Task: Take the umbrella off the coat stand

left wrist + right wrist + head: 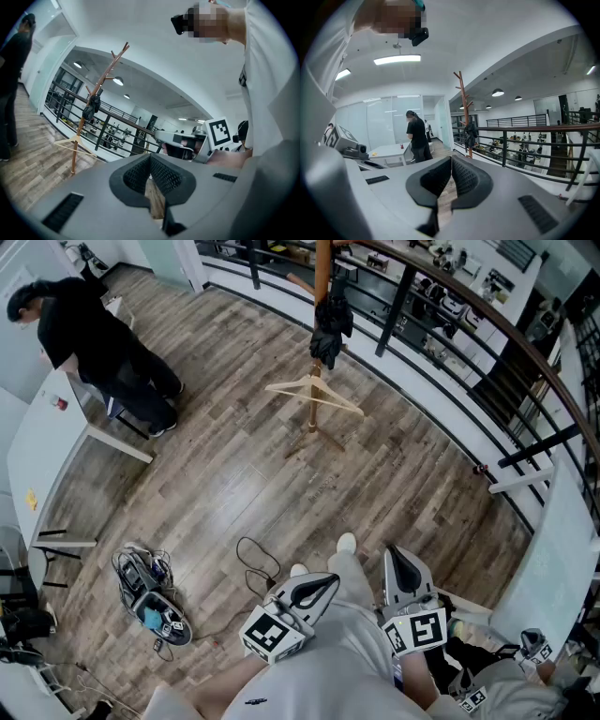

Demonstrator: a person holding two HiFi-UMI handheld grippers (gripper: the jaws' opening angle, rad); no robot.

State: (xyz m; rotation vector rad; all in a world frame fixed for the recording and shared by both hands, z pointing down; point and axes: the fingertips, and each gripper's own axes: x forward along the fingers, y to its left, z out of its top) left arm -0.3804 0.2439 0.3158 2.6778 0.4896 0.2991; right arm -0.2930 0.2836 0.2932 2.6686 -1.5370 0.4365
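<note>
We see black umbrella (330, 329), orange-brown coat stand (322, 268), brown plank floor (234, 456). We hold grey left gripper (330, 583), grey right gripper (397, 557), black-white squares on both.

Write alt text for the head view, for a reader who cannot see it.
A black umbrella hangs on a wooden coat stand across the wood floor, beside a railing. The left claw and right claw, shut and empty, are far from it.

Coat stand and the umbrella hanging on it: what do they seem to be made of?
Coat stand: probably wood, with a smooth, warm orange-brown finish; its pegs branch off like twigs. Painted metal cannot be excluded.
Umbrella: apparently black fabric, matte; it hangs closed, in soft, limp folds. Its frame and handle are too small to judge.
</note>
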